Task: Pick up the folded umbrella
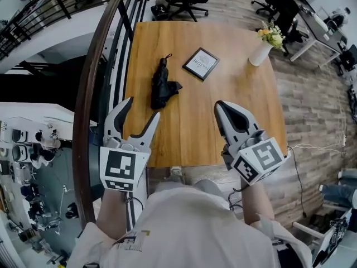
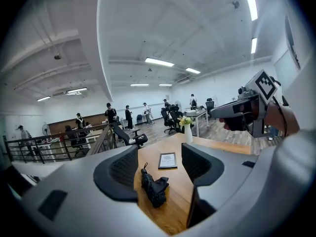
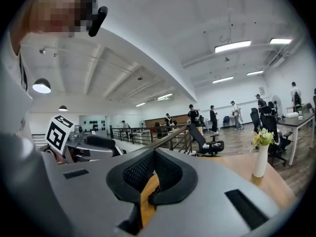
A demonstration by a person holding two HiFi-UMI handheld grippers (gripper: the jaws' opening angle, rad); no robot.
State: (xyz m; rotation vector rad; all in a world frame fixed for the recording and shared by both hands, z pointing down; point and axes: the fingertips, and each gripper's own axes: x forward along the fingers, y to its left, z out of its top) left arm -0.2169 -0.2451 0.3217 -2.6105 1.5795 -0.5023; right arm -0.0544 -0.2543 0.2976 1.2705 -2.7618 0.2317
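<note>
We note the umbrella [image 1: 162, 85] on the worktop [image 1: 195, 127], frame centre. The left claw [image 1: 143, 107] is released, clear of it; the right claw [image 1: 219, 105] clenched, empty.

Count on inspection: one worktop [image 1: 223, 121]; one folded umbrella [image 1: 162, 85]; one framed card [image 1: 200, 63]; one white vase [image 1: 260, 53] of flowers. Two tongs: left tongs [image 1: 143, 107], right tongs [image 1: 219, 105].
</note>
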